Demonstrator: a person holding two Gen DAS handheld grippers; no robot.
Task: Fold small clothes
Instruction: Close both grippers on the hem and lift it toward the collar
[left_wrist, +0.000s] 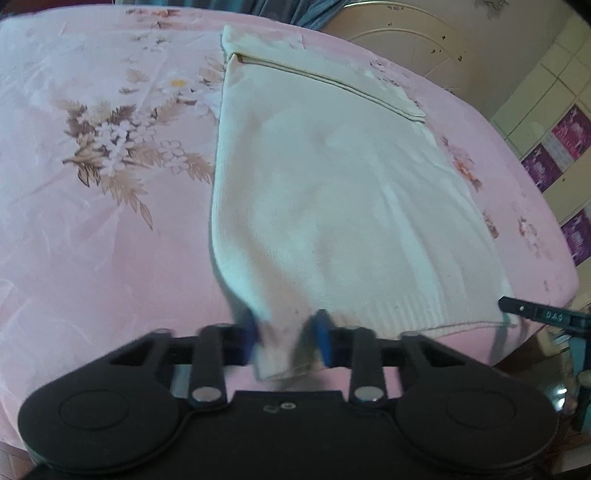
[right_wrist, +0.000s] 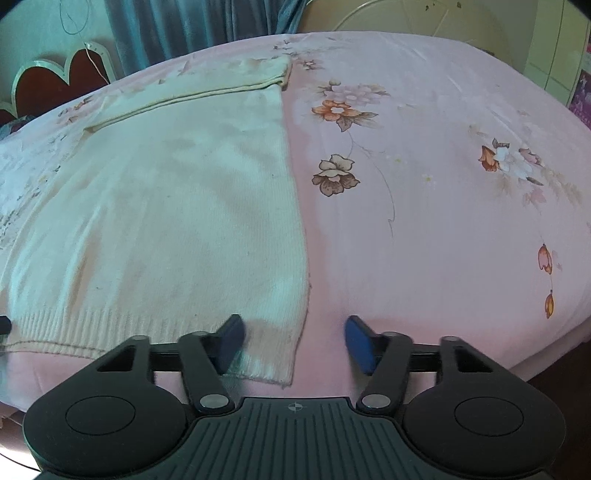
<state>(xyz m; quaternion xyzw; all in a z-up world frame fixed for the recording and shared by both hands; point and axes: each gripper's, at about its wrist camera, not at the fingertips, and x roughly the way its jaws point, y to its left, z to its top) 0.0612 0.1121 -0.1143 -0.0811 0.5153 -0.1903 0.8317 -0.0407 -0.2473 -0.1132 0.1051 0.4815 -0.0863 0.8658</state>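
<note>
Left gripper (left_wrist: 285, 341): black frame, blue pads; jaws drawn narrow, pinching the near left hem corner of the cream ribbed-knit sweater (left_wrist: 332, 206); the corner is bunched and lifted between the pads.
Right gripper (right_wrist: 293, 343): same build; jaws half spread, not gripping; left pad (right_wrist: 231, 341) rests on the sweater's near right hem corner, right pad over bare sheet; the corner lies flat between them.
Sweater: spread flat ahead of both grippers, ribbed hem nearest the fingers, a folded-over sleeve across the far end.
Pink floral bedsheet (right_wrist: 424, 221): under the sweater, extending beyond the fingers on all sides.
Blue-grey curtain (right_wrist: 192, 29): beyond the bed's far edge.
</note>
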